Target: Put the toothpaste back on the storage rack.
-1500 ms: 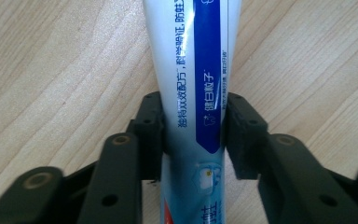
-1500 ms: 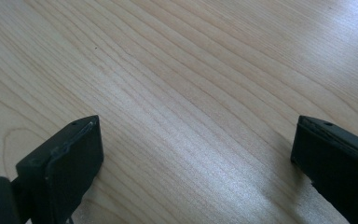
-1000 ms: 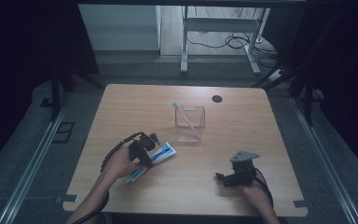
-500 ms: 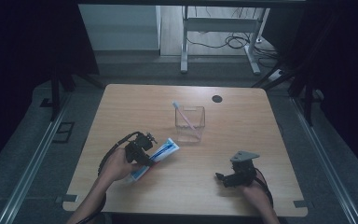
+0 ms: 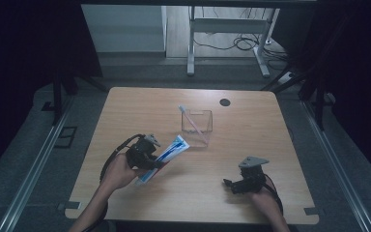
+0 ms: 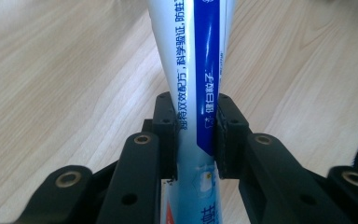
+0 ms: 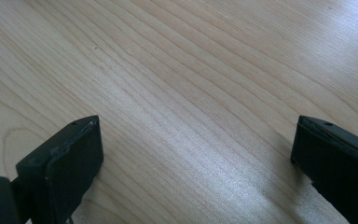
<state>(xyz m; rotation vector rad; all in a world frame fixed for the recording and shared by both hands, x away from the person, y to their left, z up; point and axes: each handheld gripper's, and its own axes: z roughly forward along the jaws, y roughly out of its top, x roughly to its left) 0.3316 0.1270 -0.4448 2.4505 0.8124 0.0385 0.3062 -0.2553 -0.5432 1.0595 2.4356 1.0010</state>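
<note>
A white and blue toothpaste tube (image 5: 166,152) is held in my left gripper (image 5: 149,157) at the table's front left, its far end raised toward the clear cup. In the left gripper view the two black jaws are shut on the toothpaste tube (image 6: 196,88), which runs up between them. A clear plastic cup (image 5: 196,122) stands at mid-table with a pink toothbrush (image 5: 193,120) leaning in it. My right gripper (image 5: 232,184) rests low at the front right; in the right gripper view its fingers (image 7: 60,163) stand wide apart over bare wood.
The wooden table (image 5: 251,145) has a small black round disc (image 5: 225,102) near its far edge. Beyond the table is a dark floor with a metal desk frame (image 5: 227,34) and cables.
My left gripper has lifted the toothpaste tube and carried it slightly forward and right, toward the cup. The right gripper has stayed put.
</note>
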